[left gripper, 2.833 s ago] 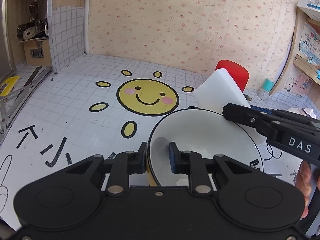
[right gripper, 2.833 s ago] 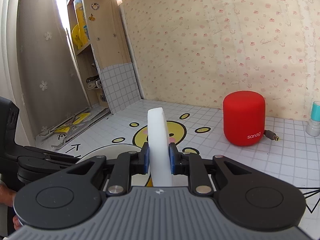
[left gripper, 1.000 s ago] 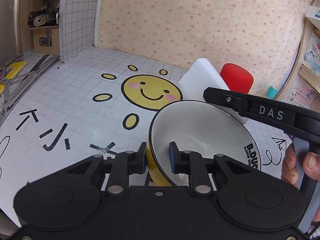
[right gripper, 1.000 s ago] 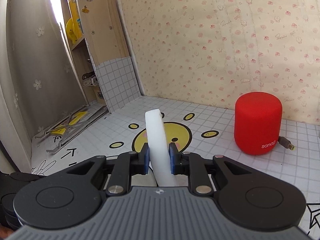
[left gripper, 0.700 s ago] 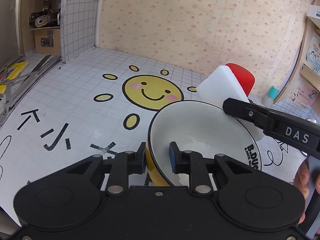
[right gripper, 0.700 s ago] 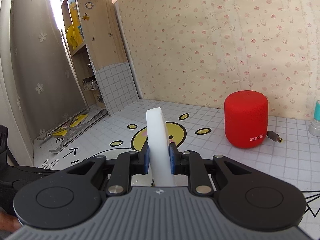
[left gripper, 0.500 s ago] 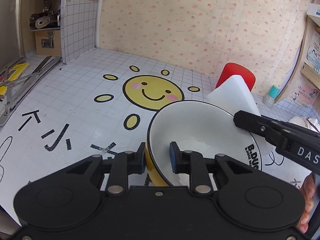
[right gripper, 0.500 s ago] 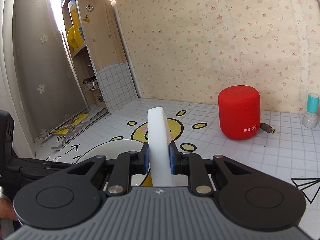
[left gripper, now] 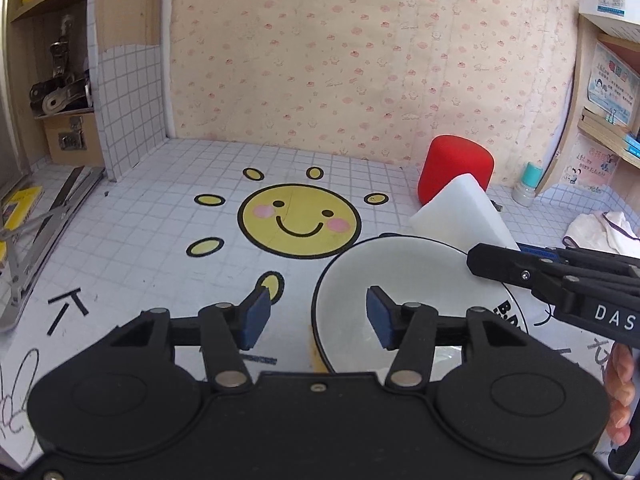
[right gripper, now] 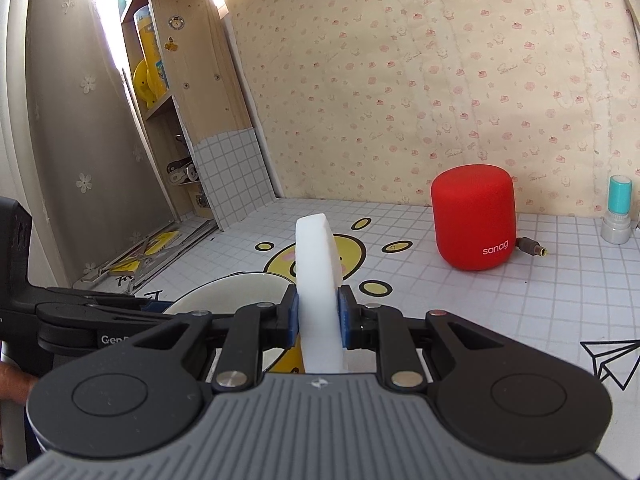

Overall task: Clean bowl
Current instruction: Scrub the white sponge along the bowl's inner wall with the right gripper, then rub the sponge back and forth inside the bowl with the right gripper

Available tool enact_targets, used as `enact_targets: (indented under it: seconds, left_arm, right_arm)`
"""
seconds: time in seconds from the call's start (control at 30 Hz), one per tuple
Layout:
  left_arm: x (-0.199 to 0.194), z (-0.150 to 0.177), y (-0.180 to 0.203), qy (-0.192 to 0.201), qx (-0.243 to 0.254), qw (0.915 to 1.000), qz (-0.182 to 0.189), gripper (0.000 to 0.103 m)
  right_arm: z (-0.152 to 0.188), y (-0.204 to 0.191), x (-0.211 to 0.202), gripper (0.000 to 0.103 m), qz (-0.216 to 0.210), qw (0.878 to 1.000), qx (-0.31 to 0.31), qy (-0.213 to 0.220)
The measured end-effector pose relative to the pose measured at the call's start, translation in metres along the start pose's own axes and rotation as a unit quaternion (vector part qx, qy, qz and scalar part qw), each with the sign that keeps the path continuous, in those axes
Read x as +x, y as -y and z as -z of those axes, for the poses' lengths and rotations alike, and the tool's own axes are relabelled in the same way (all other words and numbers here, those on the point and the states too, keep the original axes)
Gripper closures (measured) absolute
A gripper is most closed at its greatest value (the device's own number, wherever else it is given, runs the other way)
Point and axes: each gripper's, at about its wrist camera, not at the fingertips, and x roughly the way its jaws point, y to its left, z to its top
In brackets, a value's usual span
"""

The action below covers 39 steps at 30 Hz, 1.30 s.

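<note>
The bowl (left gripper: 420, 292), white inside with a black rim and yellow outside, sits on the tiled table. My left gripper (left gripper: 316, 316) straddles its near rim with the jaws opening: one pad stands inside the bowl, the other outside, and neither presses on the rim. My right gripper (right gripper: 318, 316) is shut on a white sponge (right gripper: 316, 264) held upright. In the left wrist view that sponge (left gripper: 460, 216) hangs just beyond the bowl's far right rim. The bowl (right gripper: 236, 292) shows low at the left in the right wrist view.
A red speaker (left gripper: 456, 168) with a cable stands behind the bowl, with a teal-capped bottle (left gripper: 526, 188) and a white cloth (left gripper: 600, 228) further right. A folded metal stand (left gripper: 32, 220) lies at the left below wooden shelves. A sun face (left gripper: 300, 220) is printed mid-table.
The left jaws have spread apart and let go of the bowl's rim, and the bowl has settled flatter. The right gripper with the sponge has shifted right, away from the bowl's middle.
</note>
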Motion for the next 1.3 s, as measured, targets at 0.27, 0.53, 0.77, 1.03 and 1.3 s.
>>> enact_targets:
  seconds: [0.27,0.53,0.77,1.03,1.3]
  left_arm:
    - [0.018,0.000,-0.012,-0.041,-0.039,0.9966,0.061,0.075]
    - [0.009,0.008,0.002,-0.024,-0.029,0.9992,0.014,0.077]
    - [0.002,0.016,0.011,-0.018,-0.034,0.9990,-0.021,0.078]
    - [-0.005,0.021,0.011,-0.017,-0.050,0.9978,-0.039,0.078]
    - [-0.006,0.024,0.010,-0.014,-0.063,0.9970,-0.043,0.078]
  right_arm:
    - [0.000,-0.001,0.000,0.081,0.001,1.000,0.001,0.001]
    - [0.000,0.000,0.000,0.081,-0.001,1.000,0.004,0.003]
    - [-0.008,-0.001,0.009,0.081,-0.005,1.000,-0.005,-0.007]
    - [-0.029,-0.007,0.037,0.081,-0.026,0.999,-0.025,-0.020]
    - [-0.031,-0.014,0.055,0.081,-0.031,0.999,-0.034,-0.028]
